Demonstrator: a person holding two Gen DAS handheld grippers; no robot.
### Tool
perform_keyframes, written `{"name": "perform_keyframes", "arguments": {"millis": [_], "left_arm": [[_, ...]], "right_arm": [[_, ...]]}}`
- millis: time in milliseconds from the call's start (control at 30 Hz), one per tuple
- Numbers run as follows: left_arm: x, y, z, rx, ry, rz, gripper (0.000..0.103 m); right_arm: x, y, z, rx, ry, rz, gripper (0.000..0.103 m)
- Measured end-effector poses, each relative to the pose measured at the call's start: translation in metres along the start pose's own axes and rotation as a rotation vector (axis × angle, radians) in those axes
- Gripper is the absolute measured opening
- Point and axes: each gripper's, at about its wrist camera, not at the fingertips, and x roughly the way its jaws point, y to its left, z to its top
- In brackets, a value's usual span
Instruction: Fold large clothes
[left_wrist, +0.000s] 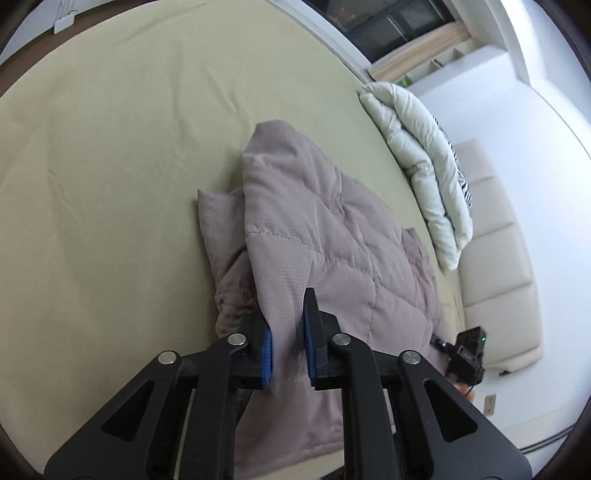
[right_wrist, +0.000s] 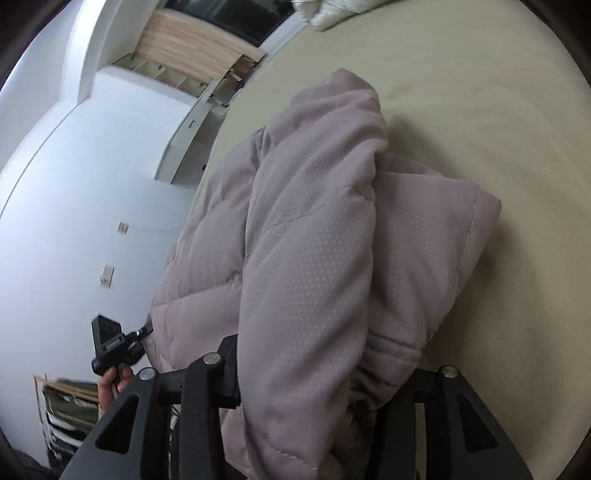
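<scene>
Main risk: the quilted jacket (left_wrist: 314, 236) is thick and slippery, so the fold can slide out or spring open if one side goes ahead of the other, esp. as each gripper has only a pinch of the hem. The loose layers may also bunch under the top panel and give a lumpy fold.

The left gripper (left_wrist: 288, 343) is nearly closed; its blue pads (left_wrist: 266, 354) pinch a thin fold of the mauve fabric. The right gripper (right_wrist: 306, 384) stands about half open w/ a thick roll of the jacket between its jaws; the cloth hides the pads, but it looks gripped.

The jacket lies partly folded on the beige bed sheet (left_wrist: 110, 166), its near edge up in both grippers, the rest stretching away from them. The folded duvet (left_wrist: 417, 155) lies well apart at the bed edge.
</scene>
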Motion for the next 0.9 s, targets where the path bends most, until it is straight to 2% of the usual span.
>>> {"name": "perform_keyframes", "arguments": {"millis": [100,167,300,333,367,400,467,533,567,667,733,900], "left_arm": [[-0.002,-0.011,0.003,0.042,-0.019,0.008,0.017],[-0.002,-0.004,0.01,0.046,-0.023,0.025,0.019],[-0.008,0.03,0.018,-0.038,-0.063,0.044,0.025],[-0.007,0.037,0.017,-0.066,-0.071,0.043,0.027],[-0.004,0.041,0.016,-0.077,-0.069,0.04,0.039],[-0.001,0.04,0.013,-0.075,-0.069,0.04,0.064],[0.005,0.036,0.006,-0.04,-0.07,0.047,0.079],[0.02,0.031,0.002,-0.015,-0.046,0.027,0.08],[0.02,0.045,-0.002,-0.025,-0.027,0.013,0.08],[0.038,0.055,-0.009,-0.048,0.039,-0.044,0.08],[0.049,0.066,-0.011,-0.057,0.086,-0.041,0.08],[0.084,0.093,-0.007,-0.171,0.1,-0.157,0.08]], "right_arm": [[0.004,-0.013,0.008,0.078,-0.052,0.005,0.048],[0.003,-0.009,0.014,0.067,-0.061,-0.016,0.048],[0.009,-0.006,0.029,0.036,-0.043,-0.047,0.052],[0.01,-0.009,0.031,0.036,-0.035,-0.053,0.056],[0.014,-0.011,0.034,0.044,-0.024,-0.062,0.064],[0.018,-0.013,0.036,0.051,-0.018,-0.079,0.067],[0.023,-0.018,0.04,0.057,-0.008,-0.093,0.079],[0.024,-0.024,0.042,0.065,-0.005,-0.074,0.082],[0.023,-0.025,0.042,0.07,-0.005,-0.064,0.083],[0.016,-0.031,0.041,0.076,0.002,-0.025,0.083],[0.011,-0.034,0.039,0.08,0.004,-0.001,0.083],[-0.003,-0.059,0.039,0.116,0.019,0.056,0.083]]}}
